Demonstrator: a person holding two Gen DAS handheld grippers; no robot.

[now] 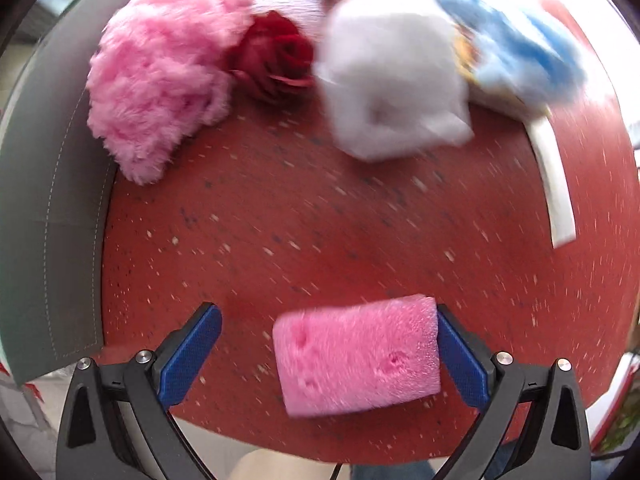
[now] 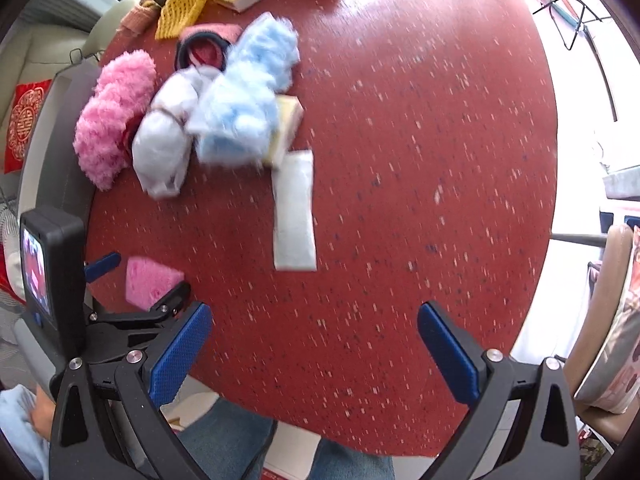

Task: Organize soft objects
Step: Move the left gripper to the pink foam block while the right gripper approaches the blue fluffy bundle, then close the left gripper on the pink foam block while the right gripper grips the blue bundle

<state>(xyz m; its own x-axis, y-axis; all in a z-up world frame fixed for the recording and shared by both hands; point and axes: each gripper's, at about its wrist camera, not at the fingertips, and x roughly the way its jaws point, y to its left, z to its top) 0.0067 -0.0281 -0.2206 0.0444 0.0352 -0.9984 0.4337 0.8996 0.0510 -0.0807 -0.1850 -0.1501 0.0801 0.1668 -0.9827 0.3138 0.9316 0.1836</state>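
just speckled red table (image 2: 400,160), sunlit

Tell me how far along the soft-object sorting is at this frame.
Already gathered: fluffy pink plush, white stuffing bundle and pale blue fluffy bundle sit bunched at the red speckled table's far left. In hand: the open left gripper straddles the pink rectangular sponge, not yet clamped. Left: the flat white pad lies apart; the right gripper is open, empty.
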